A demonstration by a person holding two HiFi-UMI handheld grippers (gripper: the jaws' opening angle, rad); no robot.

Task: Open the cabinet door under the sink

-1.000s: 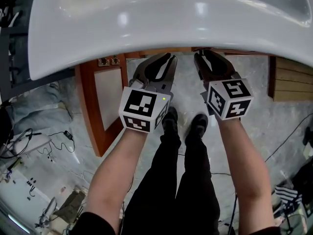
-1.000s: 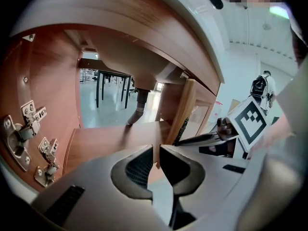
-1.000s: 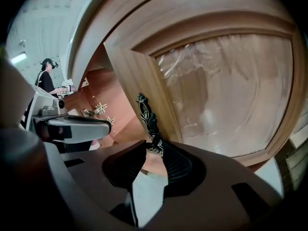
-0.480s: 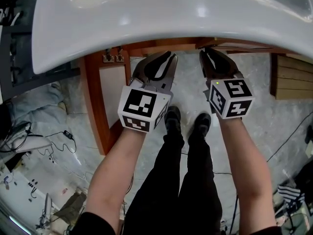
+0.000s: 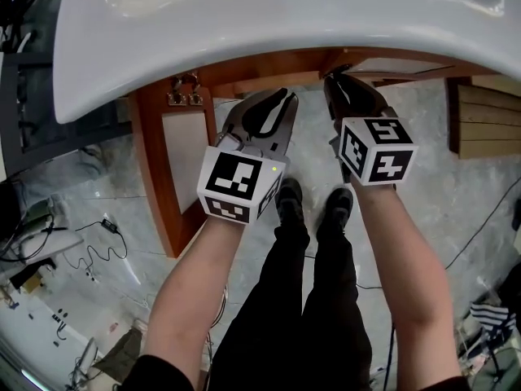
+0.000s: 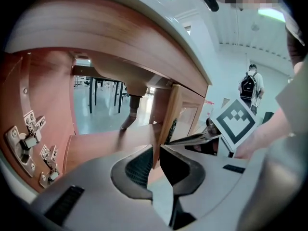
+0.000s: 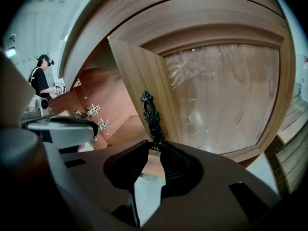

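Under the white sink (image 5: 244,39) the cabinet's left door (image 5: 151,177) stands swung open. The right door (image 7: 226,95), wood round frosted glass, is ajar and bears a dark ornate handle (image 7: 150,112). My right gripper (image 7: 155,150) pinches that handle's lower end between its fingertips while its jaws ease slightly apart; in the head view it (image 5: 342,84) reaches under the sink rim. My left gripper (image 5: 281,100) hovers beside it with only a narrow gap and nothing held. In the left gripper view (image 6: 156,153) the right door's edge (image 6: 168,114) shows beyond the jaws.
Hinges (image 6: 29,138) sit on the cabinet's left wall and a drain pipe (image 6: 132,112) hangs inside. The person's shoes (image 5: 309,206) stand just before the cabinet. Cables (image 5: 65,243) lie on the floor at left and slatted wood (image 5: 484,129) at right. A bystander (image 6: 250,83) stands far off.
The right gripper's jaws have come together round the door handle. Both hands stay about where they were. More of the wooden cabinet front shows under the sink rim.
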